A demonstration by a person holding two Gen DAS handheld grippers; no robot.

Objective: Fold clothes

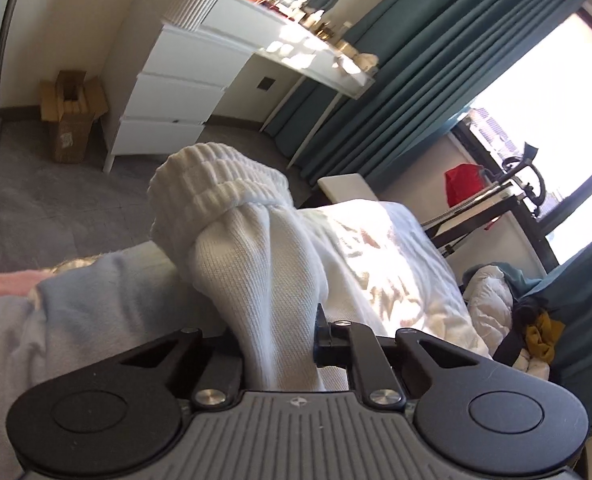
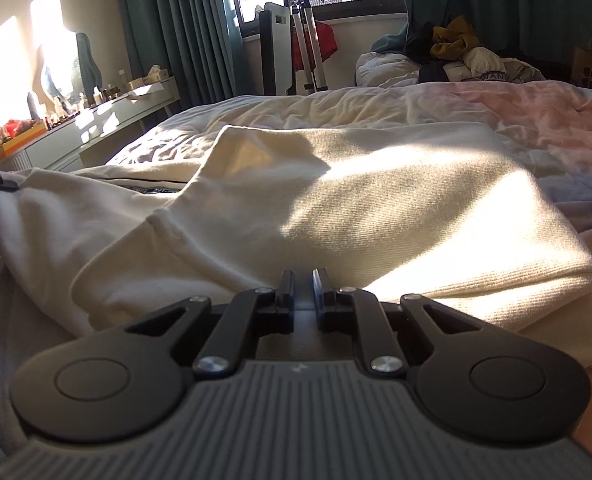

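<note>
A cream-white sweatshirt (image 2: 336,208) lies partly folded on the bed (image 2: 536,120). In the left wrist view my left gripper (image 1: 278,344) is shut on the sweatshirt's sleeve (image 1: 264,272), whose ribbed cuff (image 1: 208,184) stands up beyond the fingers, lifted above the bed. In the right wrist view my right gripper (image 2: 303,284) sits low at the near edge of the sweatshirt, its jaws almost together with a thin gap and nothing between them.
A white desk with drawers (image 1: 168,92) stands left of the bed, with a cardboard box (image 1: 70,116) beside it. Teal curtains (image 1: 416,72) flank the window. A pile of clothes (image 2: 456,56) lies at the far side of the bed. A folded frame (image 2: 304,48) leans under the window.
</note>
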